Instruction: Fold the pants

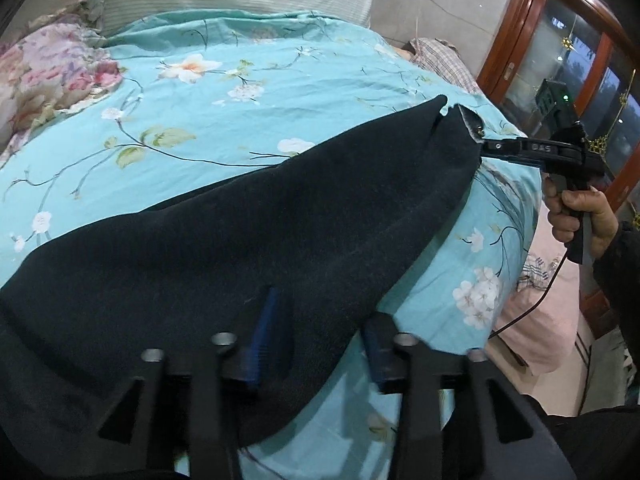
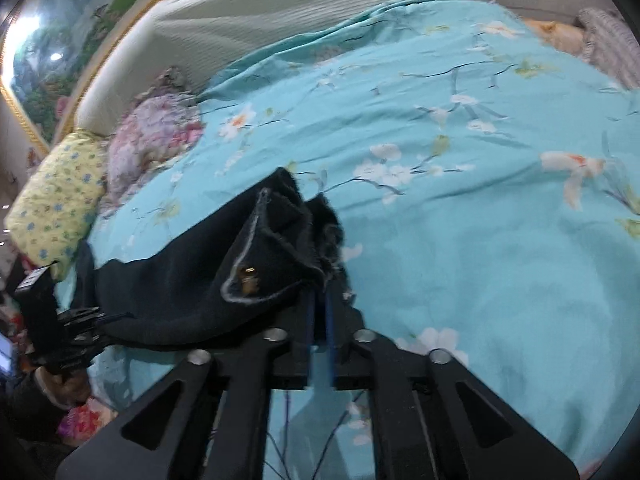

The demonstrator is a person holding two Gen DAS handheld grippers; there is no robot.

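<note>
Dark pants (image 1: 248, 248) lie stretched across a turquoise floral bedspread (image 1: 240, 92). My left gripper (image 1: 316, 328) is open, its left finger resting on the near part of the pants and its right finger over the bedspread beside their edge. My right gripper (image 2: 319, 304) is shut on the waistband corner (image 2: 280, 256) of the pants, where a metal button shows. In the left wrist view the right gripper (image 1: 486, 146) holds the far end of the pants at the bed's right edge.
A floral pillow (image 1: 44, 68) and a yellow pillow (image 2: 56, 200) lie at the bed's left. A padded headboard (image 2: 280, 16) runs behind. A plaid pillow (image 1: 444, 60), a pink sheet (image 1: 540, 304) and a wooden glass door (image 1: 568, 52) are to the right.
</note>
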